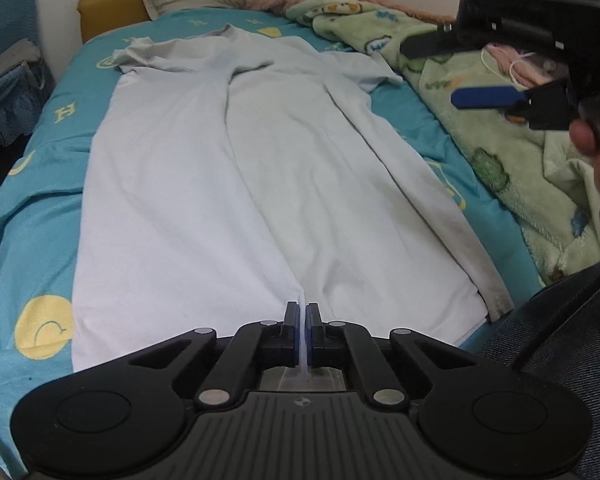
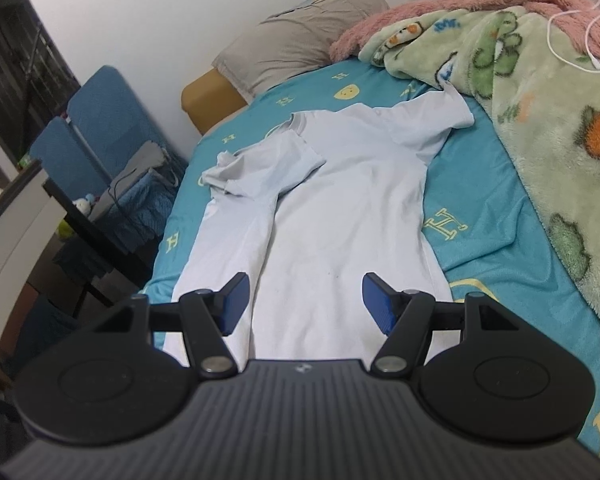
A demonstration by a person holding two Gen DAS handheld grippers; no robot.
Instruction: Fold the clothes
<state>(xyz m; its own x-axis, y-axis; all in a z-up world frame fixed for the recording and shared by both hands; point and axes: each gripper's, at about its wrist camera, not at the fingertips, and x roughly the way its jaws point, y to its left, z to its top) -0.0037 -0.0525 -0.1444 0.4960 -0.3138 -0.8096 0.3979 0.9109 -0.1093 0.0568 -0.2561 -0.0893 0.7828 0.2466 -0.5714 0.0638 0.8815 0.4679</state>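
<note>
A pale blue-white T-shirt (image 1: 236, 168) lies lengthwise on the bed, collar at the far end, its left side folded over the middle. My left gripper (image 1: 303, 312) is shut on the shirt's near hem, which runs up between the blue pads. My right gripper (image 2: 303, 300) is open and empty, held above the shirt's lower part (image 2: 320, 216). It also shows in the left wrist view (image 1: 452, 72) at the upper right, above the bed's right side, jaws apart.
The bed has a teal sheet (image 1: 48, 168) with yellow prints. A green fleece blanket (image 2: 540, 120) and a pink one (image 2: 440, 8) lie heaped on the right. A grey pillow (image 2: 300, 36) is at the head. A blue chair (image 2: 100, 120) stands left of the bed.
</note>
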